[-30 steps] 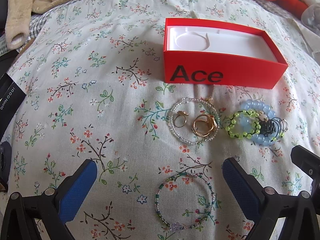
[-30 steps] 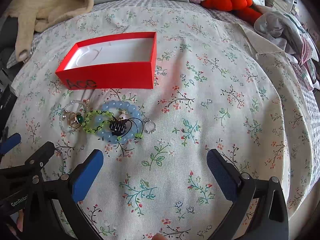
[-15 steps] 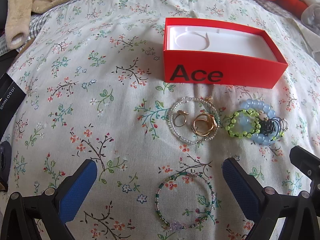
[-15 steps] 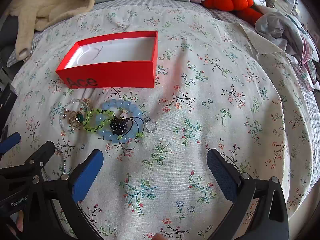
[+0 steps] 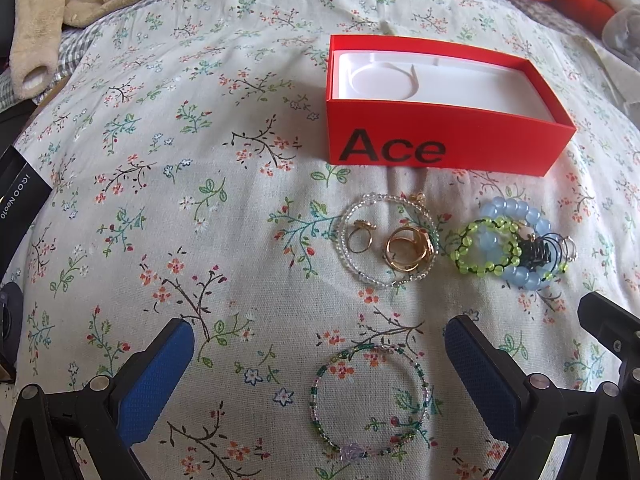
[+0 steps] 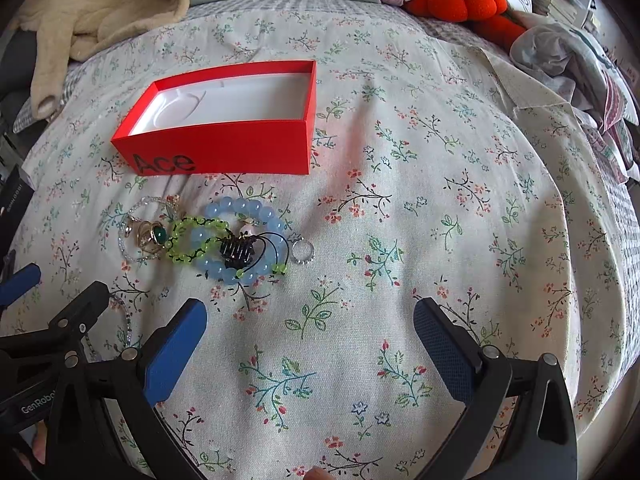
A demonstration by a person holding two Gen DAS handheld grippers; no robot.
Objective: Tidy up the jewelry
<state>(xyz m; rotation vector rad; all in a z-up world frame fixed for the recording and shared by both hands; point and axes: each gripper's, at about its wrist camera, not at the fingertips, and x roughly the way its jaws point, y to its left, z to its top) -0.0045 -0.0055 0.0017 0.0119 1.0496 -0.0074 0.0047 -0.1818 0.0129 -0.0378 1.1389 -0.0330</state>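
A flowered bedspread (image 5: 168,184) covers the bed and carries everything. At its far edge, well beyond both claws, lie a cream sweater (image 6: 92,16) and an orange plush pumpkin (image 6: 464,0).

Ahead of the left claw (image 5: 318,364) and a little to its right stands the red box (image 5: 440,148), open at the top, marked "Ace", its white insert bare. In the right wrist view the same box sits ahead and to the left of the right claw (image 6: 310,340).

Both claws are spread wide, with nothing between their blue pads.

Between the box and the left claw, the jewelry lies in a loose row on the bedspread. The blue bead bracelet (image 5: 534,276) is farthest right, overlapped by a green bead bracelet (image 5: 480,246) and a black cord piece (image 5: 532,254). Just left of these, a clear bead bracelet (image 5: 362,276) rings two gold rings (image 5: 408,252); one shows a green stone in the right wrist view. A small silver ring (image 6: 303,253) rests just beside the blue beads, on the side nearer the right claw.

Nearest the left claw, lying between its open fingers but not touched by them, is a thin green bead bracelet (image 5: 420,372) with a pale flower bead.
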